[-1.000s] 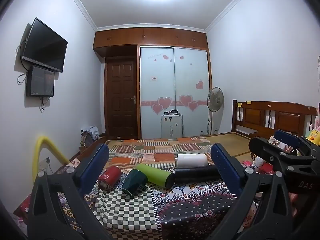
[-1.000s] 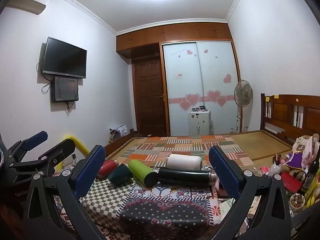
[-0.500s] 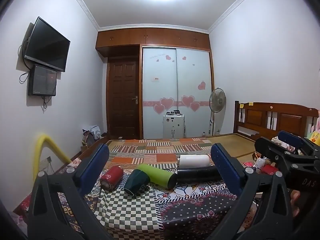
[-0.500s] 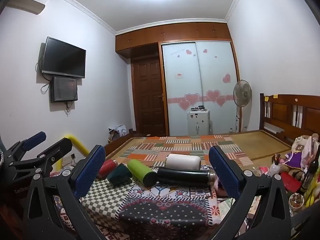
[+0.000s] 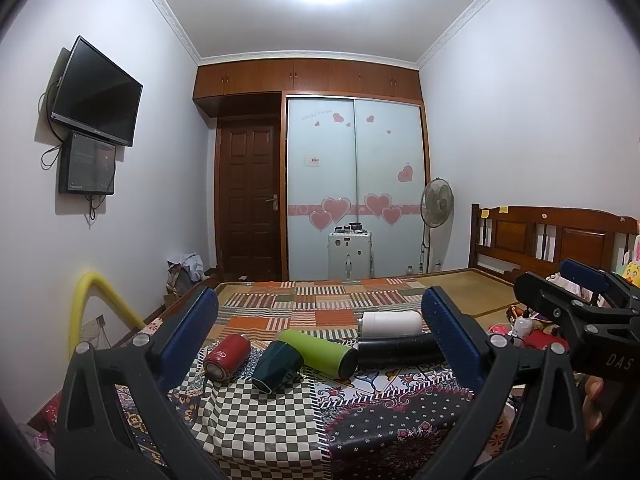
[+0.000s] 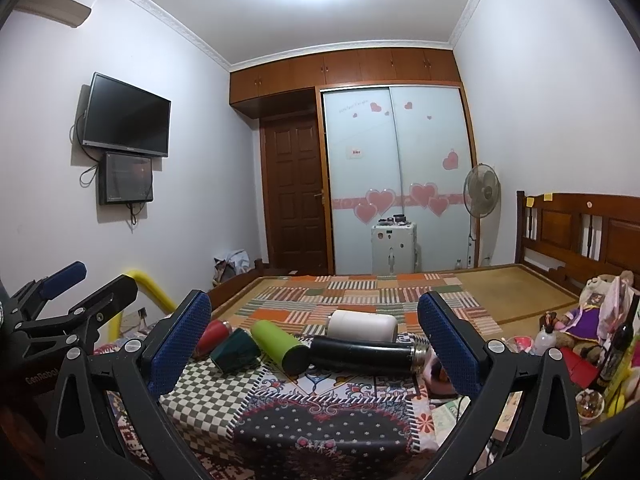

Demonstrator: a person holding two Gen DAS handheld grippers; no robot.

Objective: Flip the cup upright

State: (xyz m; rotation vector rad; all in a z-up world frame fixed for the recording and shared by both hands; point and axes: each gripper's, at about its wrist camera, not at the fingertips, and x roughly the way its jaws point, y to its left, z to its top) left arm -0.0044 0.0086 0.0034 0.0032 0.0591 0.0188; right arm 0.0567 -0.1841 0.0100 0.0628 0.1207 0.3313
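Several cups and flasks lie on their sides in a row on a patterned cloth: a red cup (image 5: 227, 356) (image 6: 214, 332), a dark green cup (image 5: 277, 366) (image 6: 235, 351), a lime green flask (image 5: 319, 353) (image 6: 280, 345), a black flask (image 5: 398, 351) (image 6: 366, 355) and a white cup (image 5: 391, 323) (image 6: 362, 325). My left gripper (image 5: 320, 340) is open and empty, held short of the row. My right gripper (image 6: 314, 344) is open and empty too, also short of the row. Each gripper shows at the edge of the other's view.
The cloth-covered surface (image 5: 256, 420) stands before a bed with a patchwork cover (image 5: 320, 300) and wooden headboard (image 5: 560, 240). Toys and bottles (image 6: 592, 344) crowd the right side. A yellow tube (image 5: 92, 300) curves at the left. Wardrobe, fan and door stand far back.
Both views have tilted slightly; the cups sit a little lower and farther in frame. Nothing on the cloth moved. Both grippers stay open.
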